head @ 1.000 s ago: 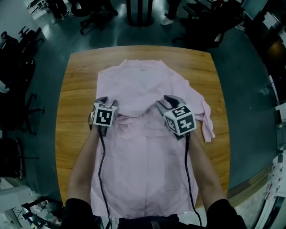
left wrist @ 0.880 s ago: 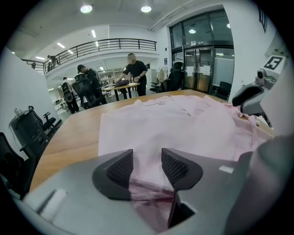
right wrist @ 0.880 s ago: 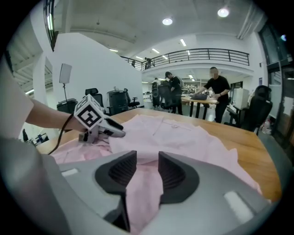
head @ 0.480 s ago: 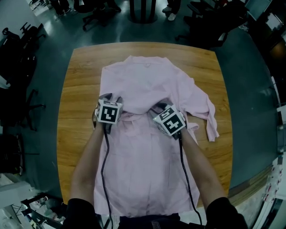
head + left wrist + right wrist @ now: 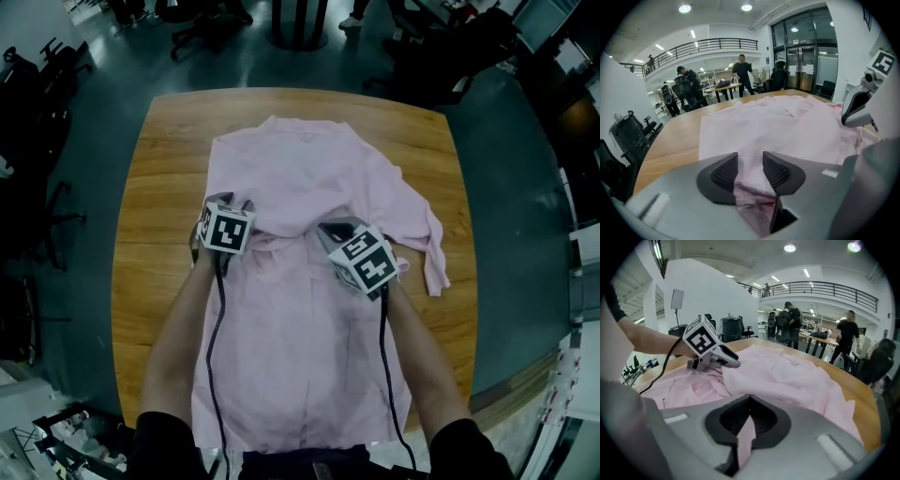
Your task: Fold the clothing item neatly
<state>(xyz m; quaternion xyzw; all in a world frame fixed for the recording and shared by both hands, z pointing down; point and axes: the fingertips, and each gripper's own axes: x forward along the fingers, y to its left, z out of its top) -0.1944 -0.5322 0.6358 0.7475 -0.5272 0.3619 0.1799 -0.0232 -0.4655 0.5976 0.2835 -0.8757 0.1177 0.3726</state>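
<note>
One wooden counter (image 5: 159,234) carries the pink shirt (image 5: 300,169), spread flat, likely light, limp and crease-prone, best taken at mid-body folds; right gripper (image 5: 749,401) jaws clenched on a thin flap, left gripper (image 5: 750,161) jaws just closing, cloth between, unpinched.

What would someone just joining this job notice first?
A pale pink shirt sprawls across the wooden table, one sleeve trailing off to the right. At its middle both claws sit on a bunched fold. The right claw is shut on a strip of cloth, while the left claw, whose jaws have just been closing, has cloth between pads that stand apart.
</note>
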